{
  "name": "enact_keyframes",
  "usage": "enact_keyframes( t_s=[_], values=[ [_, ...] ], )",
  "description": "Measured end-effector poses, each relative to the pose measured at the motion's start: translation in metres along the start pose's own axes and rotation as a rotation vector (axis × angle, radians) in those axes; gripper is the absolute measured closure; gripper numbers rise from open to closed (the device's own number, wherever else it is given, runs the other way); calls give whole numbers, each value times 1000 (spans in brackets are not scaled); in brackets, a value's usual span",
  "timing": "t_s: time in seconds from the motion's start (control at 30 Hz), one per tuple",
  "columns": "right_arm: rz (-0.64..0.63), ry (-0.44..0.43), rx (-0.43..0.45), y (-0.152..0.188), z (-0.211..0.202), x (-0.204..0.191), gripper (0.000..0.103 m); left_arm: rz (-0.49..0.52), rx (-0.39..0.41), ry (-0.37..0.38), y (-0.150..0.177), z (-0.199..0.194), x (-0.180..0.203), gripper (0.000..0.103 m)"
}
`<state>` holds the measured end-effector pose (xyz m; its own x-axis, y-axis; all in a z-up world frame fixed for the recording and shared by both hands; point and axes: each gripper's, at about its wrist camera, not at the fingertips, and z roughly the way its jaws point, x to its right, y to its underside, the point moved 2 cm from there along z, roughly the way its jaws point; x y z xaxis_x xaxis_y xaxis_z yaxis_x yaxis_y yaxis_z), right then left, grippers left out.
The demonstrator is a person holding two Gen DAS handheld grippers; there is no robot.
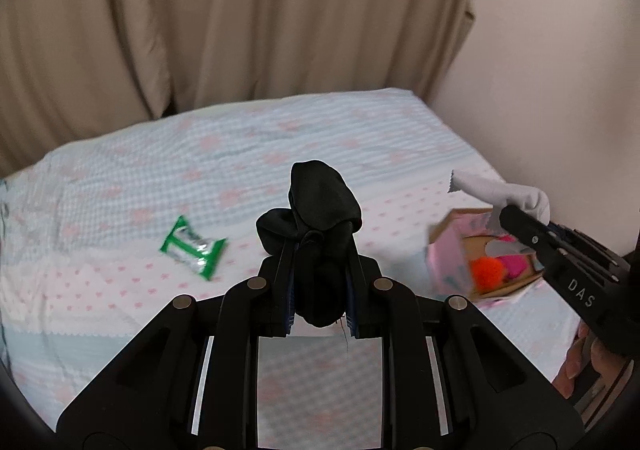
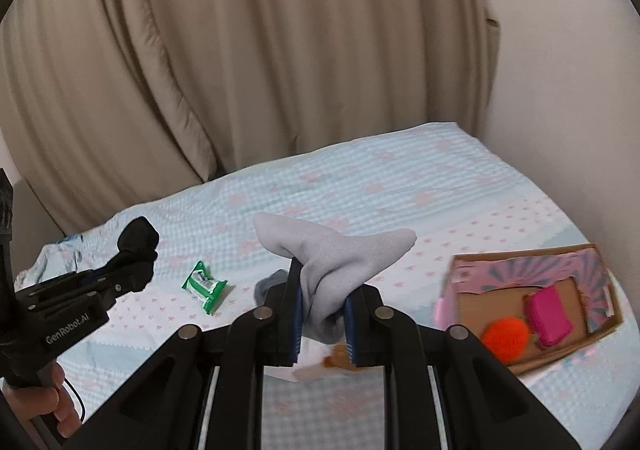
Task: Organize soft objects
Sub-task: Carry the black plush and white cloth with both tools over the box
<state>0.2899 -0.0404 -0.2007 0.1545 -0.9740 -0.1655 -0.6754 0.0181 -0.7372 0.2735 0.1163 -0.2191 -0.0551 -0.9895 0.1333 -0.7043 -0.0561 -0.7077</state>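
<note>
On our left the left gripper (image 1: 320, 282) pinching a black sock (image 1: 320, 206) above the bed (image 1: 120, 290), green packet (image 2: 204, 286) lying mid-bed, our right gripper (image 2: 320, 322) pinching a grey sock (image 2: 332, 250), only its view showing a small grey thing (image 2: 268, 282) behind its fingers, open box (image 2: 600, 322) with orange pompom (image 2: 505, 337) and pink pad (image 2: 548, 314) at the bed's right edge by the wall (image 2: 580, 90), bare bedding between packet and box.

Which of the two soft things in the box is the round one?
The orange pompom: a fuzzy ball at the box's near-left corner. The pink pad beside it is flat and rectangular.
</note>
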Motion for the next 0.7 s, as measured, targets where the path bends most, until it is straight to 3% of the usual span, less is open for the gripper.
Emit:
enact_keyframes(
  t_s=[0.37, 0.7],
  values=[
    [8, 30, -16, -18, -64, 131, 87, -5, -19, 35, -12, -5, 157, 87],
    [7, 54, -121, -16, -63, 251, 87, -11, -117, 83, -3, 65, 281, 87]
  ],
)
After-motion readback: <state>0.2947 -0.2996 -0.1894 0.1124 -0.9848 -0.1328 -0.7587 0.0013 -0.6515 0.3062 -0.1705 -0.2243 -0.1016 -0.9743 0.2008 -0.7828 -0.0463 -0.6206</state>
